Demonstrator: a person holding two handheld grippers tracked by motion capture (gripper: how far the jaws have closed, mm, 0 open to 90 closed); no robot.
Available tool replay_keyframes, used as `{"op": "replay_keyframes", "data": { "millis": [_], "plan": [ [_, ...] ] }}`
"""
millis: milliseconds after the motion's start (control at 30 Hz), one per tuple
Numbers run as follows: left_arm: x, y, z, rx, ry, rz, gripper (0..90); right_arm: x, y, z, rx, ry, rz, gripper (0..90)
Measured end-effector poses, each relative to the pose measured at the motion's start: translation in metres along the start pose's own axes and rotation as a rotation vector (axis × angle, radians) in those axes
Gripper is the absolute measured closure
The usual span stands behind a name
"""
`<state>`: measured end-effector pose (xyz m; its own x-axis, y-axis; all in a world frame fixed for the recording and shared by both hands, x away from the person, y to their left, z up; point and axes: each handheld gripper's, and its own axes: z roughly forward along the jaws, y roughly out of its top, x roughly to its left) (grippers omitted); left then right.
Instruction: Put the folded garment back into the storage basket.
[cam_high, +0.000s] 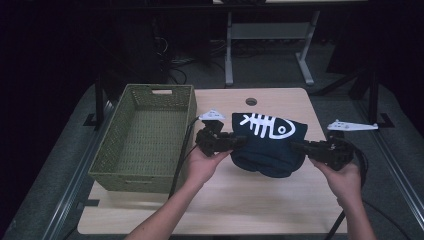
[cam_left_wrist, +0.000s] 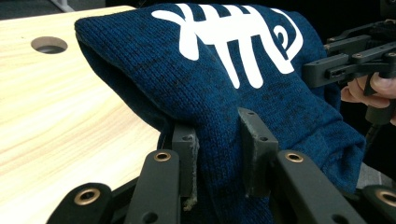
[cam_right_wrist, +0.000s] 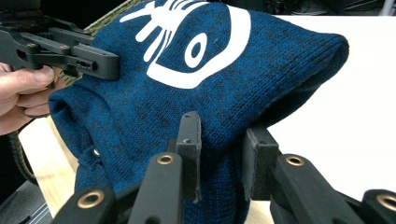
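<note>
Left tongs clamped on blue knit garment, fishbone print, wooden table, right tongs beyond.

We watched the table from above its near edge, facing forward and down. Each gripper camera sat close behind its fingers, facing inward; all three views shared the blue sweater.
</note>
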<state>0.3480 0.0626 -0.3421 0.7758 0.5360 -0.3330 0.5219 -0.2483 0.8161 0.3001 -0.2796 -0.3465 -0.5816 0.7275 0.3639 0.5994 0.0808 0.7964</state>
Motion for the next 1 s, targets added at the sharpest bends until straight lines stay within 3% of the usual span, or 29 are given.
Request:
{"op": "replay_keyframes", "data": {
  "millis": [1000],
  "plan": [
    [0.018, 0.009, -0.056, -0.030, 0.022, -0.002, 70.9, 0.038, 0.035, 0.020, 0.011, 0.082, -0.062, 70.9]
  ]
}}
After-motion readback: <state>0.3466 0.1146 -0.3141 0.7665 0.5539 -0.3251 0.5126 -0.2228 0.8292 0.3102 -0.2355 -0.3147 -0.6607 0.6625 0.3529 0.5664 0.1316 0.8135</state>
